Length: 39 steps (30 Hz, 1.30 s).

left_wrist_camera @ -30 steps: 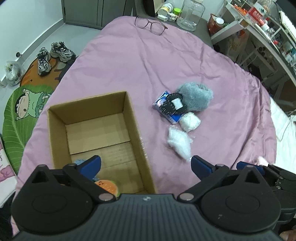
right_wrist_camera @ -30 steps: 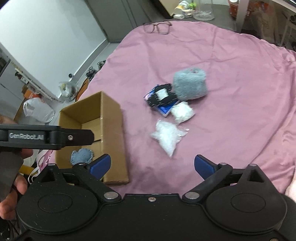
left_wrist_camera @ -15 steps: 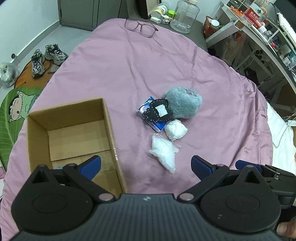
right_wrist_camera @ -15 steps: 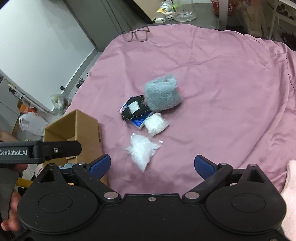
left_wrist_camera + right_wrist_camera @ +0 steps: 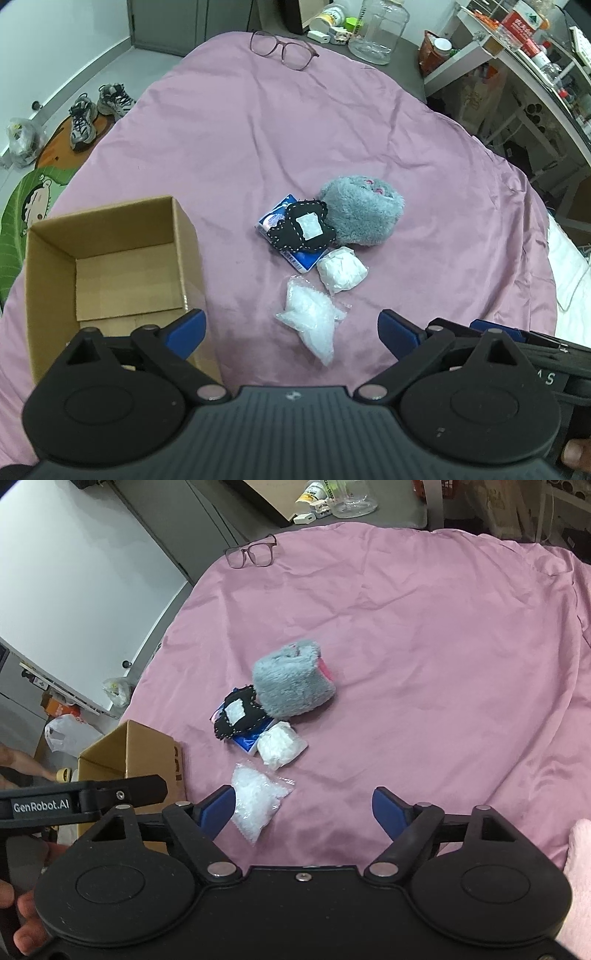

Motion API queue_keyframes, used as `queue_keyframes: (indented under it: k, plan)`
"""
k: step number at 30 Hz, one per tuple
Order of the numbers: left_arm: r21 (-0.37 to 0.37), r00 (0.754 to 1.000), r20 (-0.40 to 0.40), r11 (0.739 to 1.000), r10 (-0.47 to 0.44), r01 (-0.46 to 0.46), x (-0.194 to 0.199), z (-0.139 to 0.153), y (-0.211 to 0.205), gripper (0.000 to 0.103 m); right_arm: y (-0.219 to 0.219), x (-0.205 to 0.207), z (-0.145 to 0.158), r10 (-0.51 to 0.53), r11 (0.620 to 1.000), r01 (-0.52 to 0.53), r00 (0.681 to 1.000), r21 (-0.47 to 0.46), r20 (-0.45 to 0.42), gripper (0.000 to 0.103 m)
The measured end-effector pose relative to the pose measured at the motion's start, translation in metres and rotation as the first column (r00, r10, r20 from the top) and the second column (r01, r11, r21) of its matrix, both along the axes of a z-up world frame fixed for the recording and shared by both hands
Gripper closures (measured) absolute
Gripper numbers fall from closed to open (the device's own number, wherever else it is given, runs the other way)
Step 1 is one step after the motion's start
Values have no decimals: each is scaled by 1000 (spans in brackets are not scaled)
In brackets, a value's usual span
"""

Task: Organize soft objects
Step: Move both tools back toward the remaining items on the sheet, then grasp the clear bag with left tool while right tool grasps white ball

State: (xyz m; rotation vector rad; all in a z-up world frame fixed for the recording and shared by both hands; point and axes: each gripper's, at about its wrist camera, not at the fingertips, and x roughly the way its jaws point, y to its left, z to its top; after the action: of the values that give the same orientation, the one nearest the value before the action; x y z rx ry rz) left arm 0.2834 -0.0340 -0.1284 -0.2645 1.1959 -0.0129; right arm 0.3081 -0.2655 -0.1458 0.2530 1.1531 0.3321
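Observation:
On the pink bedspread lies a small heap: a grey fluffy plush [image 5: 364, 210] [image 5: 293, 685], a black stitched felt piece [image 5: 304, 229] [image 5: 238, 716] on a blue packet [image 5: 301, 260], a white wad in a bag [image 5: 341, 269] [image 5: 280, 744] and a clear bag of white filling [image 5: 312, 321] [image 5: 256, 803]. My left gripper [image 5: 291, 330] hangs open above the clear bag. My right gripper [image 5: 303, 806] is open with its jaws closing; nothing is pressed between them, and the clear bag lies by its left finger. An open cardboard box [image 5: 184, 236] [image 5: 147, 746] stands to the left.
Glasses [image 5: 284, 51] [image 5: 253, 554] lie at the bed's far edge. Beyond it are a glass jar [image 5: 378, 31] and bottles on a dark stand. Shoes [image 5: 98, 110] and a cartoon mat sit on the floor at left. Cluttered shelves [image 5: 524, 48] stand at right.
Both grippers have shifted rightward from the box toward the heap, which now sits nearer in each view. The right gripper's fingers have drawn in a little.

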Motion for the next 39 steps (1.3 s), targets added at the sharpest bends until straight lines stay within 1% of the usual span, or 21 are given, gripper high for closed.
queue_keyframes:
  k: [2, 3, 5, 7, 10, 13, 18, 21, 23, 26, 27, 28, 30, 32, 35, 39]
  plan:
    - [-7, 1000, -6, 1000, 8, -8, 2, -5, -4, 8, -5, 4, -4, 2, 1000, -1, 1000, 11, -8, 27]
    - [-11, 1000, -11, 1000, 8, -8, 2, -7, -6, 12, -7, 6, -6, 1, 1000, -1, 1000, 16, -13, 27]
    - [-15, 1000, -25, 1000, 7, -8, 4, -14, -10, 16, -11, 11, -11, 0, 1000, 1, 1000, 26, -24, 28]
    - [-22, 999, -45, 1000, 6, -7, 8, -22, -14, 25, -14, 16, -15, 1, 999, 0, 999, 32, -33, 30]
    - [-46, 996, -84, 999, -1, -3, 13, -36, -20, 33, -17, 23, -22, 5, 999, -3, 999, 42, -48, 30]
    - [-51, 993, -120, 999, -19, 13, 19, -49, -28, 37, -20, 30, -26, 9, 999, -6, 998, 49, -59, 30]
    - [-57, 986, -161, 998, -34, 25, 31, -65, -35, 38, -18, 41, -36, 26, 998, -21, 996, 56, -86, 32]
    - [-48, 983, -178, 998, -52, 44, 39, -72, -39, 40, -15, 48, -43, 33, 998, -26, 994, 65, -105, 34]
    - [-28, 980, -189, 998, -57, 53, 44, -77, -40, 40, -12, 53, -47, 36, 997, -28, 992, 67, -118, 34]
    - [-22, 975, -217, 998, -56, 52, 52, -85, -37, 41, -7, 60, -53, 43, 997, -34, 990, 71, -133, 35]
    - [-20, 972, -227, 998, -57, 54, 54, -88, -36, 42, -6, 62, -54, 46, 997, -36, 989, 71, -137, 35]
    - [-20, 970, -235, 998, -63, 60, 56, -90, -35, 47, -3, 64, -55, 48, 997, -38, 989, 69, -142, 35]
    - [-36, 962, -264, 997, -74, 67, 59, -98, -32, 56, 1, 67, -57, 52, 997, -42, 987, 66, -150, 34]
    - [-56, 957, -280, 996, -80, 67, 60, -103, -29, 59, 7, 71, -59, 58, 997, -49, 986, 62, -158, 35]
    - [-80, 948, -298, 993, -107, 87, 63, -110, -30, 70, 17, 77, -64, 67, 997, -59, 983, 53, -170, 34]
    - [-101, 943, -305, 989, -133, 107, 65, -115, -28, 73, 31, 83, -68, 78, 997, -72, 980, 40, -181, 34]
